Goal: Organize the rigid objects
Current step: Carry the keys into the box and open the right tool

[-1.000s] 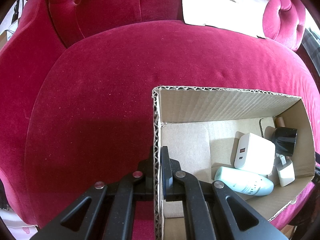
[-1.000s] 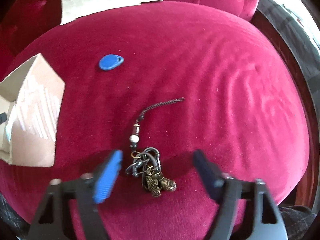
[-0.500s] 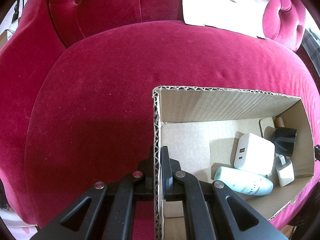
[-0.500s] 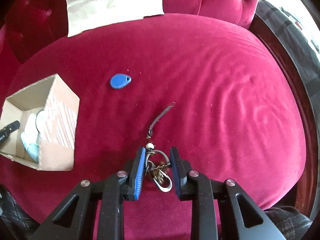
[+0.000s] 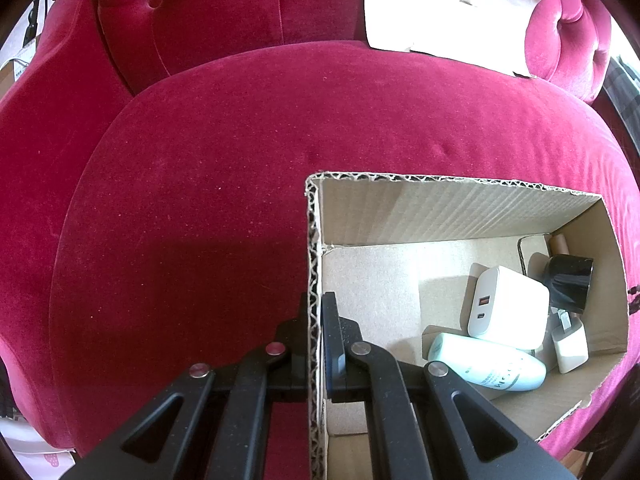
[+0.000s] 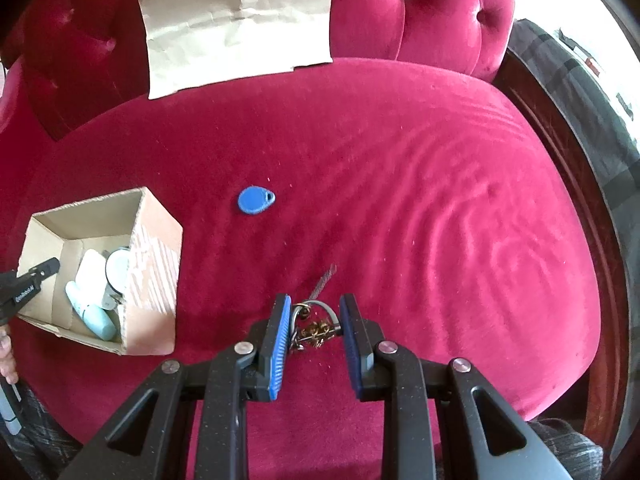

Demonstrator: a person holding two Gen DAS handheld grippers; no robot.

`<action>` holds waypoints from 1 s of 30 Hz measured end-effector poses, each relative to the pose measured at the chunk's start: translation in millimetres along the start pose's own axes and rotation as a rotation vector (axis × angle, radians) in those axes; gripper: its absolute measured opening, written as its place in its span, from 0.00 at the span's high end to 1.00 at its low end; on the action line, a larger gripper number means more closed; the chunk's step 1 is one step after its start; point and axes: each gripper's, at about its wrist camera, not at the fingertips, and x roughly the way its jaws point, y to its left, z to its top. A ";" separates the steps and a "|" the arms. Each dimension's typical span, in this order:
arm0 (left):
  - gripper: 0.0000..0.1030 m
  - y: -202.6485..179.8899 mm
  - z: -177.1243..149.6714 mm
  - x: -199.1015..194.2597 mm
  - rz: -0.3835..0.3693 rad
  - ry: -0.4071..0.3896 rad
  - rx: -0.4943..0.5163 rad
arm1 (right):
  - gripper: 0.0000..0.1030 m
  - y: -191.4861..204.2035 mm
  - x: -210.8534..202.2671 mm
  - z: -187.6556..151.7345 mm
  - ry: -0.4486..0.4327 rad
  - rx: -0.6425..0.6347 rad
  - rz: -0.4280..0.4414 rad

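Two sets of jaws are mine, and each has its own job just now. Taking the cardboard box (image 5: 460, 216) as my landmark and going from left to right: my left gripper (image 5: 314, 332) is pressed together on the box's left wall, one finger outside and one inside, steadying it on the red velvet seat (image 5: 200, 200). Inside the box, toward its right end, lie a white charger (image 5: 506, 308), a pale mint bottle (image 5: 488, 362), a black cylindrical piece (image 5: 568, 282) and a small white plug (image 5: 572, 344).

Right of the box, on the open seat, a blue key fob (image 6: 256, 200) lies by itself, well apart from the box. Further right and nearer to me, my right gripper (image 6: 316, 328) is pinching the keyring bunch (image 6: 314, 326). Its jaws have just been closing, and the ring and brass charms sit between the blue pads, with the short chain trailing out beyond the fingertips. The bunch looks clear of the velvet, though I cannot be sure the chain's end is.

By my judgement the step in hand is the carry: keys gripped, not yet in the box. The next move calls for travelling left until the bunch is over the box's opening, high enough that the dangling chain clears the right wall, then spreading the jaws above a bare patch of the floor. The fob would be left to collect after that.
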 end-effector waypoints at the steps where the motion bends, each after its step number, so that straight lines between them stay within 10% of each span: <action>1: 0.97 0.0 -0.1 0.1 0.000 0.000 0.000 | 0.75 1.0 -2.5 1.7 -0.004 0.001 0.001; 30: 0.97 -1.8 -0.4 -0.4 -0.002 0.001 -0.002 | 0.75 83.8 -75.5 48.6 -0.156 -0.141 0.106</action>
